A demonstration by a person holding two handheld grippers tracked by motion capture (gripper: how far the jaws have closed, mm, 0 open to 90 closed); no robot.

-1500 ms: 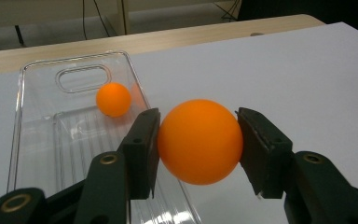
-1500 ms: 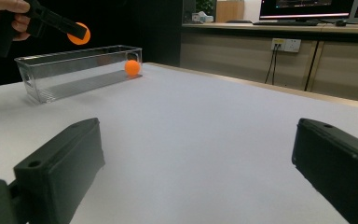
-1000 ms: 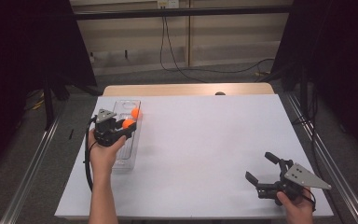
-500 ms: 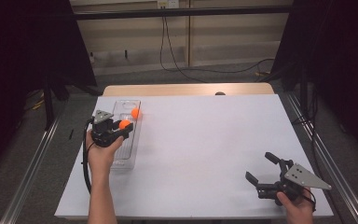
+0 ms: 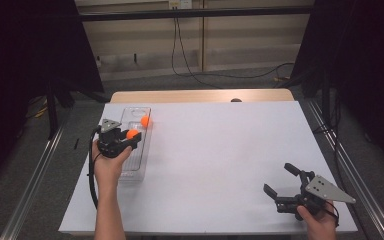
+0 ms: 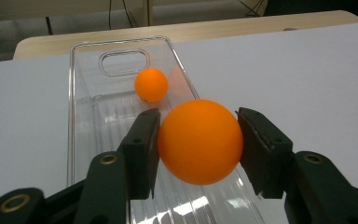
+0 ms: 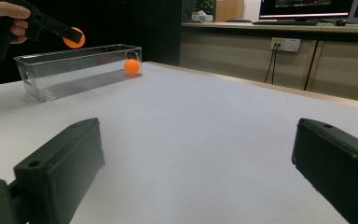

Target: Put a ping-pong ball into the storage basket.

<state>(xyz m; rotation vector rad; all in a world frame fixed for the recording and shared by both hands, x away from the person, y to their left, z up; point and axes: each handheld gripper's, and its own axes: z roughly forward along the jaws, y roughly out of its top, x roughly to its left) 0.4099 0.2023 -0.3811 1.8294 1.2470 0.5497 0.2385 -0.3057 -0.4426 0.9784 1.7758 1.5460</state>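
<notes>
Not much is different. Your left gripper (image 5: 131, 136) and the orange ball (image 5: 132, 134) it holds are now a tiny bit nearer to you than they were a second ago. Back then, from the high view, that ball looked to be just beside the second ball (image 5: 145, 121) lying in the clear tray (image 5: 136, 167). Now you can see a small gap between the two balls.

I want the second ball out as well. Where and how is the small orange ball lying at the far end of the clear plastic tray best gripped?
Grip the small orange ball across its middle, coming straight down through the open top of the clear plastic tray. It lies near the far end wall, so probably set the fingers across the tray's width, where each side has room.
</notes>
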